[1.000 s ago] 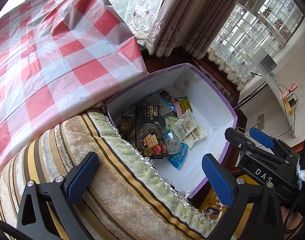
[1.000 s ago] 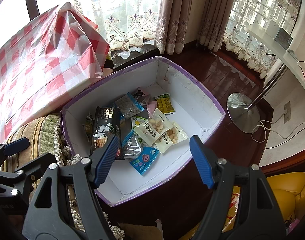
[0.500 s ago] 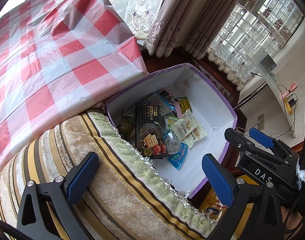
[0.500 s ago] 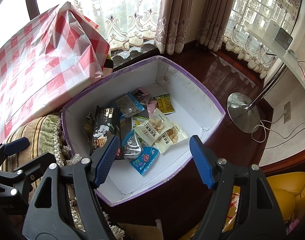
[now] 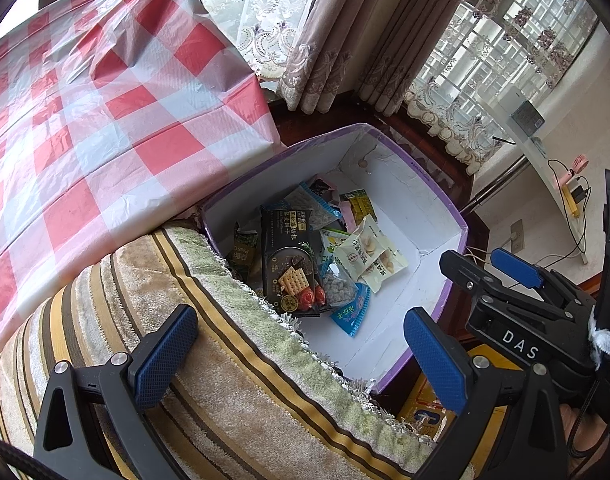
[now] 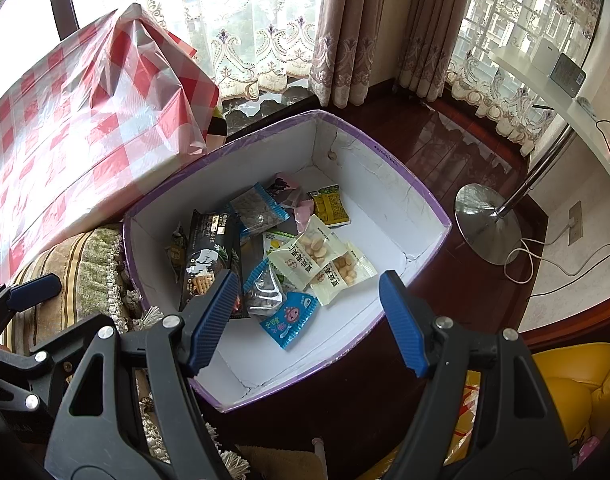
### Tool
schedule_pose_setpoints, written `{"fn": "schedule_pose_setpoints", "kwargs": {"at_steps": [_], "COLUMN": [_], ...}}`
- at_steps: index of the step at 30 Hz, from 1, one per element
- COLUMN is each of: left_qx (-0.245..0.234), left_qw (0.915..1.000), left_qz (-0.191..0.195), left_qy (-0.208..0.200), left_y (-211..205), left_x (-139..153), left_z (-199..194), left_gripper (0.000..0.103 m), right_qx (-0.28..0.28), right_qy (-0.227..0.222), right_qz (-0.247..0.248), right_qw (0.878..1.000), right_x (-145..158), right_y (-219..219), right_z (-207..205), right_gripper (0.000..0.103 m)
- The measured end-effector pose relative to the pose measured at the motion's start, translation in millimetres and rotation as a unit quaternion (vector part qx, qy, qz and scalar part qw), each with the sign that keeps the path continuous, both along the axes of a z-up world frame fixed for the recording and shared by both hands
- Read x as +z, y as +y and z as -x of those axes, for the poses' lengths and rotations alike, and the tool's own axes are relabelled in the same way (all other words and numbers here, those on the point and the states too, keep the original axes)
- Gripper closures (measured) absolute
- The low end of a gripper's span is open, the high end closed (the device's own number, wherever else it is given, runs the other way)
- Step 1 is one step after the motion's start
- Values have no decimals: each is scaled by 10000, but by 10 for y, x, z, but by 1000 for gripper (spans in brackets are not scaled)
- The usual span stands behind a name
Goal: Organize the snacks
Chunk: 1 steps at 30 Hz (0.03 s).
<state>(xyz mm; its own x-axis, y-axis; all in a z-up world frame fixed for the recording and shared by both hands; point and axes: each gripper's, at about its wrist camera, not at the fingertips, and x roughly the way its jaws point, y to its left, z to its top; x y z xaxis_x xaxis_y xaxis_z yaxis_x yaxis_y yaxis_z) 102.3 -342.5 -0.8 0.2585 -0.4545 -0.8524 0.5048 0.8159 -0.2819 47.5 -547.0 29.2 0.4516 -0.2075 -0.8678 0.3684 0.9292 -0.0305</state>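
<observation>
Purple-rimmed box (image 6: 409,200) holds all the snack packets (image 6: 265,248); nothing has shifted in the last second. My left gripper (image 5: 301,352) and right gripper (image 6: 309,320) both hover open, empty.

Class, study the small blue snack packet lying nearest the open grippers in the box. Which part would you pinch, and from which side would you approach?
Pinch the blue packet at its crimped near corner, coming from above with the right gripper. It lies flat on bare white box floor, that end free, while its far end tucks under a clear packet.
</observation>
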Motion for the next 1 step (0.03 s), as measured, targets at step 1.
{"fn": "schedule_pose_setpoints", "kwargs": {"at_steps": [1], "left_qx": [-13], "left_qw": [10000], "left_qz": [1], "left_qy": [3], "left_y": [-8], "left_x": [-1], "left_z": [0], "left_gripper": [0], "right_qx": [-9], "right_qy": [-2], "right_qz": [-8], "right_qw": [10000], "right_x": [-5], "right_y": [-4], "right_z": [3], "right_gripper": [27]}}
